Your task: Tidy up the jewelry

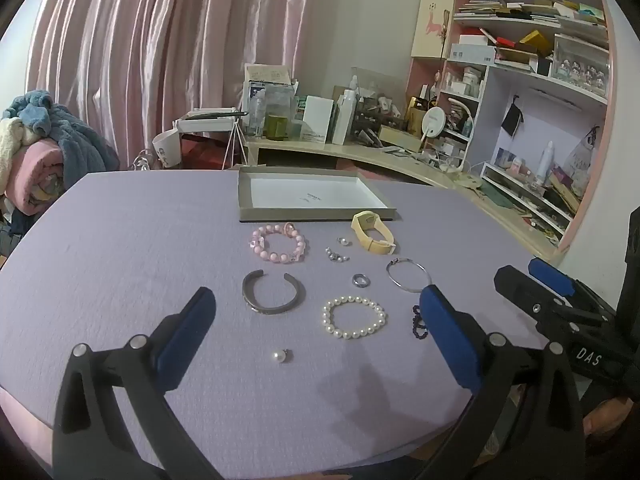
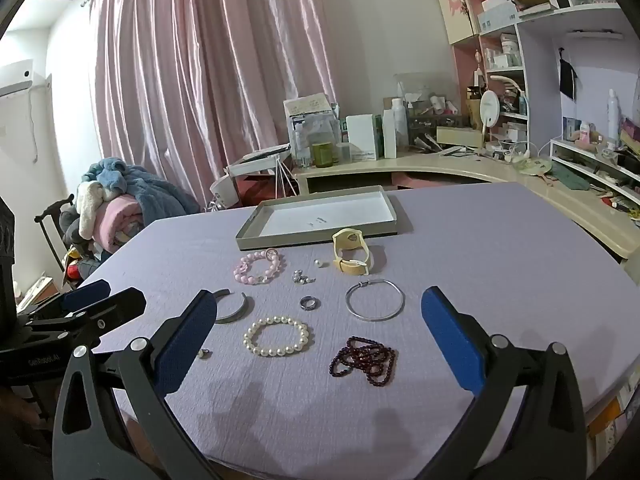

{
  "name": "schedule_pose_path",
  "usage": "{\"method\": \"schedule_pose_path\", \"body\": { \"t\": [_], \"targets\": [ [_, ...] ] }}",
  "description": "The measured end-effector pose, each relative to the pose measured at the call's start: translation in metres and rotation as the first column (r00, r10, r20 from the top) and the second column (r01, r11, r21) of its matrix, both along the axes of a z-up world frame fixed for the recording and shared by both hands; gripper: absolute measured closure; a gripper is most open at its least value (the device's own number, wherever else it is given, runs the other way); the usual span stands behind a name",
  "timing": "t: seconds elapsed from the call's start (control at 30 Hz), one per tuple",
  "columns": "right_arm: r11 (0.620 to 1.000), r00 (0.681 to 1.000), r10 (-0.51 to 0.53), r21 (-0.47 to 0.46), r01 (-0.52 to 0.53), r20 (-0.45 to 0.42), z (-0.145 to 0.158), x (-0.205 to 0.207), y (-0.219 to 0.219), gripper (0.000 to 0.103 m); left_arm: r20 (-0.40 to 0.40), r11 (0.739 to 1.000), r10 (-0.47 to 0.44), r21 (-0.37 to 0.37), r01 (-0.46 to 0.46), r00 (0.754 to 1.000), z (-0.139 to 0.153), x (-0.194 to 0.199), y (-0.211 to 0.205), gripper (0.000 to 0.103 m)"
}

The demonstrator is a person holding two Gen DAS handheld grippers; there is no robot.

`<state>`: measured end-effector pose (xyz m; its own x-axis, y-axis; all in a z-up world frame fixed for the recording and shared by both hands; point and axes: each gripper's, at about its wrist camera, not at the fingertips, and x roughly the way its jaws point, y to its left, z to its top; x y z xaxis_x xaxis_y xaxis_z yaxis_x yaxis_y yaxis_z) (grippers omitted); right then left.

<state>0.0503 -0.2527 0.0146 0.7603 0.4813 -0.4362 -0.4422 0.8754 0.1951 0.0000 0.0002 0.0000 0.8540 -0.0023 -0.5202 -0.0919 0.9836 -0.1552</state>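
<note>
1. Left tool (image 1: 316, 320): blue-padded fingers stood wide apart, nothing between them, hovering over the near part of the lilac-cloth worktop (image 1: 120, 248).
2. Right tool (image 2: 320, 328): fingers likewise wide apart and empty, above the near edge of the same worktop.
3. Shallow grey cardboard tray with a white floor (image 2: 248, 236) sat at the far side of the worktop. No jewelry lay in it.
4. All pieces lay loose on the cloth in front of the tray:
   - pink bead bracelet (image 1: 279, 243) and pale yellow strap watch (image 1: 373, 233), nearest the tray;
   - dark grey open metal cuff (image 1: 273, 293);
   - white pearl bracelet (image 1: 354, 317);
   - thin silver hoop bangle (image 2: 375, 300);
   - small silver band ring (image 2: 310, 303);
   - cluster of small silver studs (image 1: 337, 256);
   - tangled dark red bead strand (image 2: 365, 360);
   - single pearl earring (image 1: 282, 356), nearest the left tool.
5. Judgement: sorting had not started. Nothing was gripped and nothing was placed, so every piece was still to be moved, presumably into the tray.
6. Judgement: the studs and ring look the hardest to pinch off soft cloth.
</note>
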Motion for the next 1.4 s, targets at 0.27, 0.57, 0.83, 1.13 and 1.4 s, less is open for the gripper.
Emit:
{"method": "schedule_pose_path", "body": {
  "t": [0.27,0.57,0.83,1.13,1.4],
  "targets": [
    [1.000,1.000,-0.003,0.004,0.003,0.006,-0.0004,0.0004,-0.0002,0.001,0.001,1.000,0.001,0.000,-0.001,1.000,0.0002,-0.0003,0.0002,0.002],
    [1.000,1.000,-0.002,0.003,0.002,0.005,0.0008,0.0007,-0.0009,0.001,0.000,1.000,0.001,-0.002,-0.001,1.000,0.0002,-0.0002,0.0004,0.002],
    [1.000,1.000,-0.001,0.001,0.001,0.006,0.0035,0.0009,-0.0015,0.001,0.002,1.000,0.001,-0.002,-0.001,1.000,0.0003,-0.0004,0.0007,0.002],
    [1.000,1.000,0.002,0.004,-0.002,0.009,0.0045,0.0028,-0.0009,0.001,0.004,1.000,0.001,-0.001,-0.001,1.000,0.0003,-0.0006,0.0004,0.002],
    [1.000,1.000,-0.001,0.004,0.000,0.011,0.0060,-0.0012,-0.0037,0.001,0.006,1.000,0.001,0.001,-0.001,1.000,0.0003,-0.0009,0.0003,0.002]
  ]
}}
